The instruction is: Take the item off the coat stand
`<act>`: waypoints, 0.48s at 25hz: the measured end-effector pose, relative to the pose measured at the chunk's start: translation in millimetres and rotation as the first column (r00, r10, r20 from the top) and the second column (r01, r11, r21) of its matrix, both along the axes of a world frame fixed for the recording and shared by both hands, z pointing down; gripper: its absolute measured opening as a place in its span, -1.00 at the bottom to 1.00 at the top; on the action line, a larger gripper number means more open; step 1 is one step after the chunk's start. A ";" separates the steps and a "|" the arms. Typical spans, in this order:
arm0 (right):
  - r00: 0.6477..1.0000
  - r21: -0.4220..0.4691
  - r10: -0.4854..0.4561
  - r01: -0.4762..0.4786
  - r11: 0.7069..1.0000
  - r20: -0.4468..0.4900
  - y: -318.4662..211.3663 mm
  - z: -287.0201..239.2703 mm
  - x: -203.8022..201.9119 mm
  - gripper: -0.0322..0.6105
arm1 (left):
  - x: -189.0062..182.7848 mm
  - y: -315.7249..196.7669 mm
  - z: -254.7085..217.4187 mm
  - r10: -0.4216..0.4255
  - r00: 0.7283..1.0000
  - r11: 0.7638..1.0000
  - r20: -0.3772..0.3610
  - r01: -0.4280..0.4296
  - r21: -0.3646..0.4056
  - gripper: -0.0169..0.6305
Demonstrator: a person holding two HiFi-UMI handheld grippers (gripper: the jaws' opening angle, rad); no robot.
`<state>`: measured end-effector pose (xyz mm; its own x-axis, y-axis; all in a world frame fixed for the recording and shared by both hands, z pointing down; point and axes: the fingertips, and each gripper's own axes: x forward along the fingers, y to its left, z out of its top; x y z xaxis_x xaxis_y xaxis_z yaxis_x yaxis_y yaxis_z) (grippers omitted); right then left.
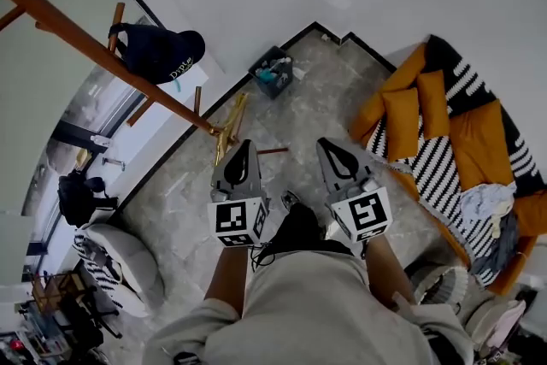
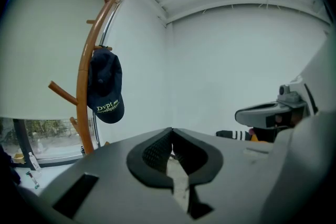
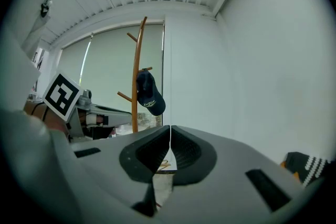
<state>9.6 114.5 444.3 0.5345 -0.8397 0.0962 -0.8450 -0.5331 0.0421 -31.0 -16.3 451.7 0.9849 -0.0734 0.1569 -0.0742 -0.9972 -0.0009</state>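
While held side by side above the marbled floor [image 1: 184,188], shut tip to tip with nothing between the jaws: left hand-held gripper [image 1: 242,143] and right hand-held gripper [image 1: 327,141]. Hanging from a peg on the wooden coat stand [image 1: 77,30], brim down, pale lettering on the front: dark navy cap [image 1: 158,51], well apart from both hand-held grippers, higher than their jaws and off to the left. Open air from jaws to cap. Jutting out around the cap, the stand's other pegs, one below and more above. Behind the stand, a window [image 1: 85,124] under a pale blind [image 2: 37,44]; beside it, bare white wall running to the room corner. Against that wall, near the stand's foot, a small dark crate [image 1: 273,71] with odds and ends inside. Off to the right, an orange sofa [image 1: 483,132] with a black-and-white striped throw and an orange cushion [image 1: 402,120] at its near end. Down to the left by the glass, a white pouf [image 1: 128,256] and a black bag [image 1: 77,197]. Open floor ahead between stand foot and sofa.
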 end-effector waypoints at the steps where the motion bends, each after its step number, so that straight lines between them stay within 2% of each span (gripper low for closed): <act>1: 1.000 -0.010 -0.008 0.008 1.000 0.000 -7.3 -0.3 9.8 -0.88 | 11.2 -5.4 0.3 -0.001 1.000 1.000 -0.003 0.001 -0.006 -0.91; 6: 0.997 -0.033 -0.074 0.073 0.997 -0.005 -55.2 -11.4 59.3 -0.88 | 59.2 -35.6 -10.2 -0.015 0.999 1.000 -0.034 0.014 -0.021 -0.91; 12: 0.987 -0.054 -0.158 0.157 0.986 -0.027 -112.9 -20.3 99.1 -0.88 | 89.6 -80.3 -12.1 -0.086 0.995 0.995 -0.043 0.084 -0.044 -0.91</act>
<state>108.7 1.6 423.9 0.3993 -0.9080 0.1268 -0.9161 -0.3899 0.0931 58.5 -96.6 439.6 0.9814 -0.1519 0.1178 -0.1581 -0.9864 0.0457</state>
